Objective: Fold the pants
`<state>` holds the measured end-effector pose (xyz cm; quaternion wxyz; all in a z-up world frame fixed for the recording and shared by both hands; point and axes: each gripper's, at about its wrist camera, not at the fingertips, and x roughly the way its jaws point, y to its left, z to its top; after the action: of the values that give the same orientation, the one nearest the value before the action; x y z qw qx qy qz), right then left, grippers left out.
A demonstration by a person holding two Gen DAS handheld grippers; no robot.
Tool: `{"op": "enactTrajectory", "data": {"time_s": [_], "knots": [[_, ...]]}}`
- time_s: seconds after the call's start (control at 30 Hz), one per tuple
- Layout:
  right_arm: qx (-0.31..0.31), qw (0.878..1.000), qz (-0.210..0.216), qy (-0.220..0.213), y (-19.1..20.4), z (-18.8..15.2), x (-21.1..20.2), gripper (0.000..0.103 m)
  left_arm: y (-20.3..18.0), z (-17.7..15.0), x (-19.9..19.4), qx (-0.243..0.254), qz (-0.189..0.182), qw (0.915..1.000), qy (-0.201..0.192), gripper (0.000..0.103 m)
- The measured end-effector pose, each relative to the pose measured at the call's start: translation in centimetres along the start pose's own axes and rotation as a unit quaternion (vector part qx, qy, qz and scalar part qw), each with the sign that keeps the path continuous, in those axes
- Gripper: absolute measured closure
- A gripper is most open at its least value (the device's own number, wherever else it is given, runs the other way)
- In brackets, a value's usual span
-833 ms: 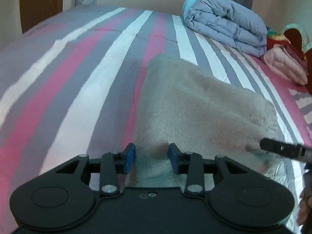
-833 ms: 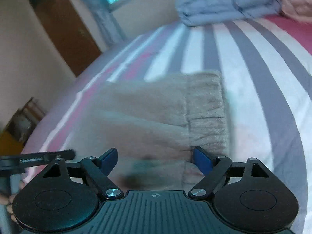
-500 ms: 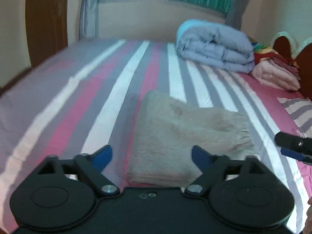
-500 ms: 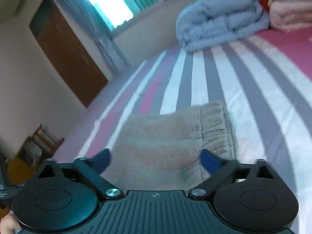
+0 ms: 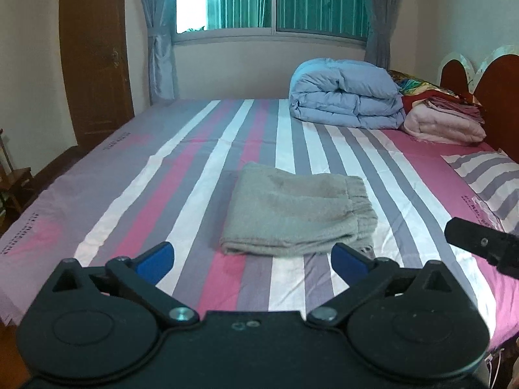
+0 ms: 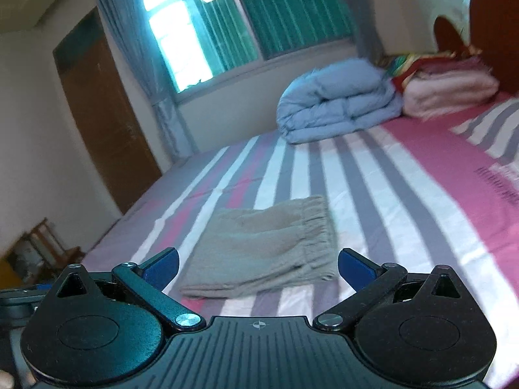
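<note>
The grey-beige fleece pants lie folded into a compact rectangle in the middle of the striped bed, elastic waistband to the right. They also show in the right wrist view. My left gripper is open and empty, held back above the bed's near edge, apart from the pants. My right gripper is open and empty, also drawn back from the pants. Part of the right gripper shows at the right edge of the left wrist view.
A folded blue duvet and a stack of pink blankets sit at the far right by the wooden headboard. A striped pillow lies at right. A wooden door and a window are behind.
Both grippers opened, let go of the pants and pulled back and up. The pants now lie folded on the bed.
</note>
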<state>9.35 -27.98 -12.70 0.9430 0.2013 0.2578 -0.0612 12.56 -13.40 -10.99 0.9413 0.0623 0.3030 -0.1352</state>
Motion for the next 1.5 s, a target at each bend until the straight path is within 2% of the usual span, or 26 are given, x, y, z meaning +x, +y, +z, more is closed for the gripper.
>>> {"op": "enactTrajectory", "data": {"time_s": [0.17,0.3,0.4,0.53,0.63,0.7,0.87,1.07,1.3,1.5], "knots": [[-0.016,1.0,0.008,-0.024,1.6,-2.5,-4.0,0.0,0.4,-2.5,-4.1,-0.006,0.012,0.9993,-0.035,0.006],[-0.008,0.999,0.022,-0.036,2.1,-4.4,-6.5,0.0,0.6,-4.2,-6.5,-0.018,0.002,0.9991,-0.039,0.006],[-0.01,0.999,0.015,-0.047,2.7,-5.6,-8.5,0.0,0.9,-5.7,-8.5,-0.03,-0.012,0.9986,-0.042,0.006],[-0.039,0.997,0.006,-0.063,4.4,-6.7,-10.7,0.0,0.9,-7.4,-10.5,-0.013,0.007,0.9985,-0.053,0.006],[-0.06,0.995,-0.006,-0.08,5.6,-7.5,-11.8,0.0,1.4,-8.0,-11.5,-0.004,0.005,0.9976,-0.07,0.006],[-0.071,0.994,-0.018,-0.087,6.1,-8.1,-12.1,0.0,1.7,-8.1,-11.5,-0.011,0.006,0.9969,-0.078,0.006],[-0.089,0.991,-0.023,-0.096,6.8,-8.6,-11.8,0.0,1.5,-7.7,-10.8,0.013,0.022,0.9966,-0.078,0.006],[-0.095,0.991,-0.026,-0.087,6.3,-9.0,-10.9,0.0,1.8,-7.6,-10.4,0.0,0.014,0.9976,-0.068,0.006],[-0.101,0.989,-0.041,-0.099,6.1,-8.8,-11.4,0.0,2.1,-7.9,-10.5,0.002,0.008,0.9975,-0.071,0.006],[-0.109,0.989,-0.035,-0.092,6.2,-9.0,-10.9,0.0,2.4,-7.8,-10.2,-0.003,0.009,0.9976,-0.069,0.006]]}}
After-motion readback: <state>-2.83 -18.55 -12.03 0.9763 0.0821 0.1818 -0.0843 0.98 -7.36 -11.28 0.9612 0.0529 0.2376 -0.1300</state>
